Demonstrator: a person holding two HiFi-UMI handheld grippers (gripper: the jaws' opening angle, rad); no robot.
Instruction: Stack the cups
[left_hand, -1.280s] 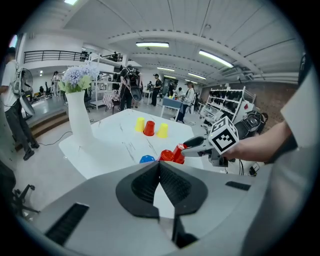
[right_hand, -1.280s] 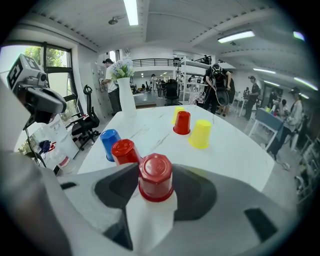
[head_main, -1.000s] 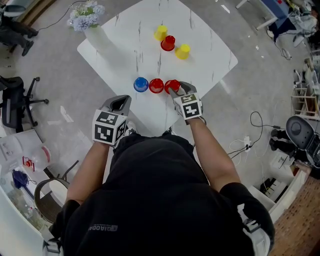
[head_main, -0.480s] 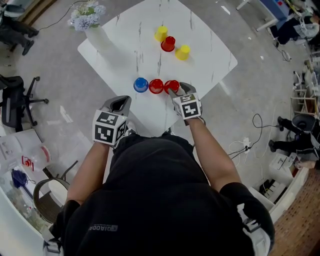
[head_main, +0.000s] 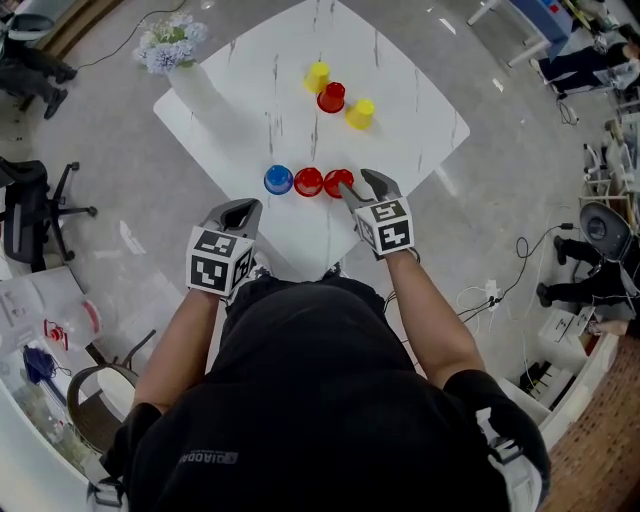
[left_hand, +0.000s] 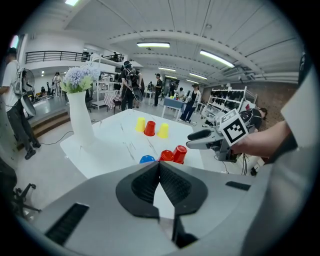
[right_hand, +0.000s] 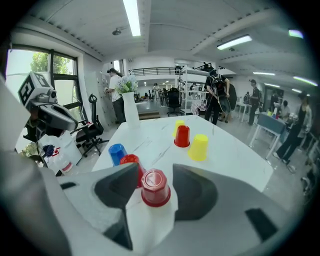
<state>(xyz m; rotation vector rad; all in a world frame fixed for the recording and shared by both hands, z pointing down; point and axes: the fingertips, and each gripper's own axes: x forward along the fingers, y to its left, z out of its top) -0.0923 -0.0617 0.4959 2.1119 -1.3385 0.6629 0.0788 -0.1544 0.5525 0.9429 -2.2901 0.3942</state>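
Observation:
Six upturned cups stand on the white table (head_main: 400, 70). In the near row are a blue cup (head_main: 278, 180), a red cup (head_main: 308, 182) and a second red cup (head_main: 338, 183). Farther off stand a yellow cup (head_main: 317, 76), a red cup (head_main: 331, 97) and another yellow cup (head_main: 360, 113). My right gripper (head_main: 358, 182) is open, and in the right gripper view the nearest red cup (right_hand: 155, 188) stands between its jaws with gaps on both sides. My left gripper (head_main: 240, 207) hovers at the table's near edge, shut and holding nothing.
A tall white vase of pale flowers (head_main: 190, 75) stands at the table's far left corner. Office chairs (head_main: 35, 200) are on the floor to the left, and cables (head_main: 520, 250) and equipment lie to the right. People stand in the background of the gripper views.
My right gripper has shifted slightly to the right relative to the nearest red cup. The left gripper and all cups stay where they were.

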